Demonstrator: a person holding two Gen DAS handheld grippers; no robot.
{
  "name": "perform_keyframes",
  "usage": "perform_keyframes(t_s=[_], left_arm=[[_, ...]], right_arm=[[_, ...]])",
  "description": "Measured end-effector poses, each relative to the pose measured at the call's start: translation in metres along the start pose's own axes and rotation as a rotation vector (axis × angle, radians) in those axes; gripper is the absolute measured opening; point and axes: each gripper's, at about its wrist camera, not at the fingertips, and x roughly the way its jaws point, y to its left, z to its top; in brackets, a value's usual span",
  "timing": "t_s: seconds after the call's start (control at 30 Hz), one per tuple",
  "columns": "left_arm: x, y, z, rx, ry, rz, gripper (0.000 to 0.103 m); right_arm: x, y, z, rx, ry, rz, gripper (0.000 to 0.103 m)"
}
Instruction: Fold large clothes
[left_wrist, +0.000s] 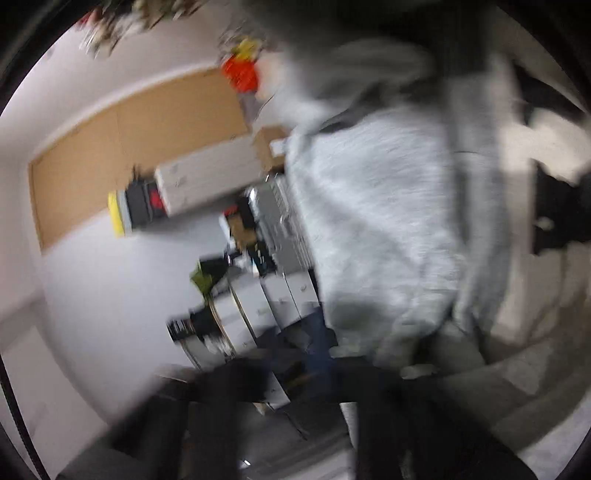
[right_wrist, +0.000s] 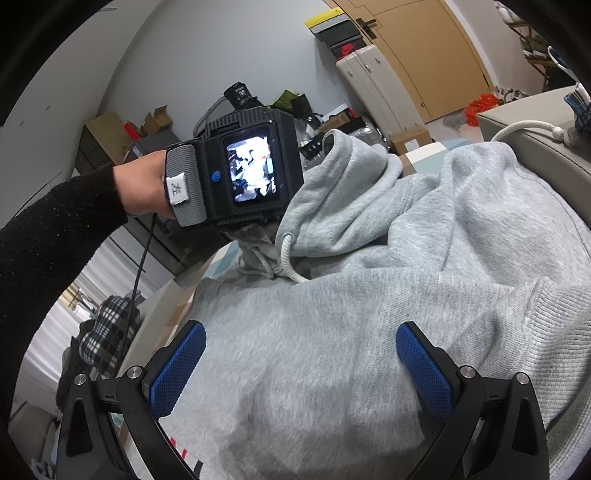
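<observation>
**Hoodie under inspection: left claw clamped on fabric, right claw wide open**

Hoodie (right_wrist: 369, 295), light grey and fleecy, lies heaped across a pale cushioned surface (right_wrist: 535, 122); we cannot tell whether that surface is a bed or a sofa. We note the garment is crumpled rather than flat, with its hood bunched toward the far edge of the surface and a white drawstring (right_wrist: 286, 258) trailing from the hood opening. A ribbed cuff or hem lies at the near right side.

We find the right gripper (right_wrist: 301, 363) standing wide open just above the hoodie's body. Its blue textured pads (right_wrist: 177, 365) are well apart and grey cloth shows between them, but neither pad presses on it.

We see the left gripper (right_wrist: 255, 236) from behind in the right wrist view, held by a hand (right_wrist: 144, 188) in a black sleeve (right_wrist: 55, 240), with a small lit screen facing the camera. Its fingertips are hidden by fabric gathered beneath it near the drawstring. We record the claw as closed, pinching a tuft of the hoodie at the hood. The left wrist view is heavily blurred; grey cloth (left_wrist: 376, 221) fills its right half.

A plaid cloth (right_wrist: 107, 332) hangs off the near left edge of the surface. White suitcases (right_wrist: 369, 85) and cardboard boxes (right_wrist: 107, 125) stand against the far wall.
</observation>
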Motion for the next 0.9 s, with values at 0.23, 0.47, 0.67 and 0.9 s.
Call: perform_keyframes(t_s=[0.23, 0.47, 0.67, 0.9], left_arm=[[0.006, 0.066, -0.018, -0.401, 0.03, -0.201, 0.0], [-0.032, 0.04, -0.026, -0.296, -0.128, -0.387, 0.091], [-0.026, 0.02, -0.021, -0.174, -0.099, -0.32, 0.097], [-0.01, -0.022, -0.027, 0.104, -0.022, -0.243, 0.097]], right_arm=[[0.001, 0.0, 0.0, 0.0, 0.002, -0.001, 0.103], [0.002, 0.0, -0.001, 0.001, 0.003, 0.0, 0.103], [0.001, -0.001, -0.001, 0.003, 0.003, 0.001, 0.103], [0.001, -0.001, -0.001, 0.003, 0.004, 0.001, 0.103]])
